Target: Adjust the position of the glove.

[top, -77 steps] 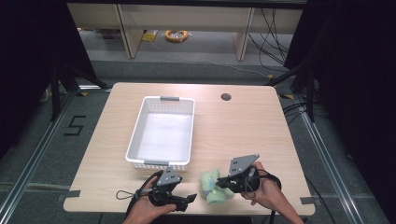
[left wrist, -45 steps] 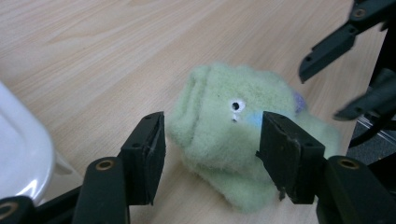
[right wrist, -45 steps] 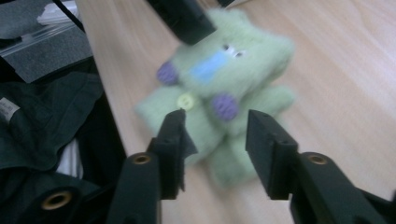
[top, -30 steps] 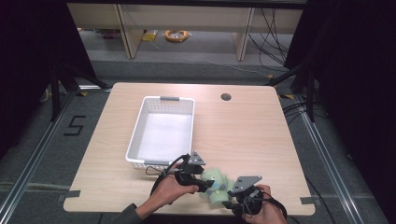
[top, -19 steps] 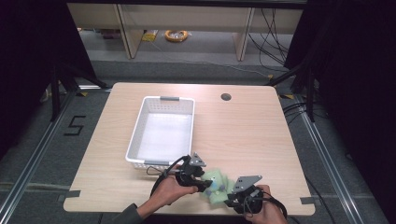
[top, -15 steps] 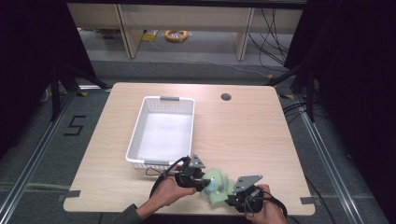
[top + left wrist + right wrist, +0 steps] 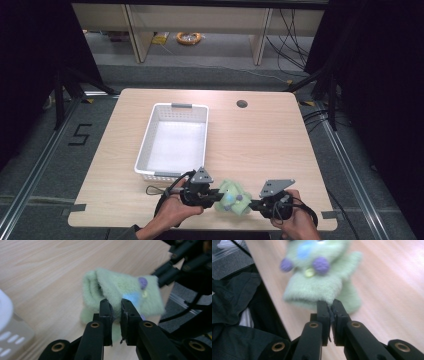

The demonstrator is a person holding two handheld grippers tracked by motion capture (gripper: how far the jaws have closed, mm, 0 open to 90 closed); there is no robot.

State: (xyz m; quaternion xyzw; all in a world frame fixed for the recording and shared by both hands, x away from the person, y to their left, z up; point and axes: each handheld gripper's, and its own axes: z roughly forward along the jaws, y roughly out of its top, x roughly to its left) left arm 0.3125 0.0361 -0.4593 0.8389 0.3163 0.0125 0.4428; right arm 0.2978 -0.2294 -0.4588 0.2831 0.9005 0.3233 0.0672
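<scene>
High view: tongs (image 7: pixel 216 196) (image 7: pixel 254 204) pinching sock (image 7: pixel 233 196)

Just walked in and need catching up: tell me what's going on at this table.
A person is working two handheld grippers on a light green fuzzy sock near the table's front edge. The left gripper and right gripper have just been closing, and each now pinches the sock's fabric from opposite sides. A white basket sits behind, with nothing visible inside.

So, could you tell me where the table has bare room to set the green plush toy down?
Free: the wide tabletop right of the white basket, up to the round hole; the basket's floor is bare too. A narrower strip lies left of it. Crowded: the near edge, where both hand-held grippers pinch the green plush toy.
</scene>
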